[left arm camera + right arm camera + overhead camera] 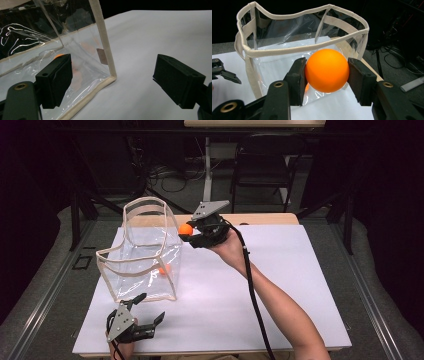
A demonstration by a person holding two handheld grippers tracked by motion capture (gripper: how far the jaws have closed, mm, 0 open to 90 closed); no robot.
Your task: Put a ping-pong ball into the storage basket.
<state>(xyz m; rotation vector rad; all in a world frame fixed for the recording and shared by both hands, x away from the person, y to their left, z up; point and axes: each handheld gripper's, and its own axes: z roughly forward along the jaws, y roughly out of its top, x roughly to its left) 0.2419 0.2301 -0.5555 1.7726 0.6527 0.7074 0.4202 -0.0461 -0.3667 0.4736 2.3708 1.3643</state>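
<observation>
The right gripper (189, 233) is clenched on an orange ball (327, 70), one black pad pressed to each side, and holds it raised beside the far upper rim of the bag (145, 251) — a judgement, but that height and spot suit a drop through the open top. A second ball (164, 269) already lies on the bag's floor, near its right wall.

The left gripper (149, 309) rests low at the bag's near corner with its jaws spread wide and nothing between them — close enough, probably, to steady the bag if it shifts.

The bag is clear, soft plastic, wrinkled and glossy, edged with cream fabric tape; its rim sags in a wavy line, so the mouth is uneven. The held ball is smooth, matte and round. The counter (290, 285) under a white sheet is flat and plain.
</observation>
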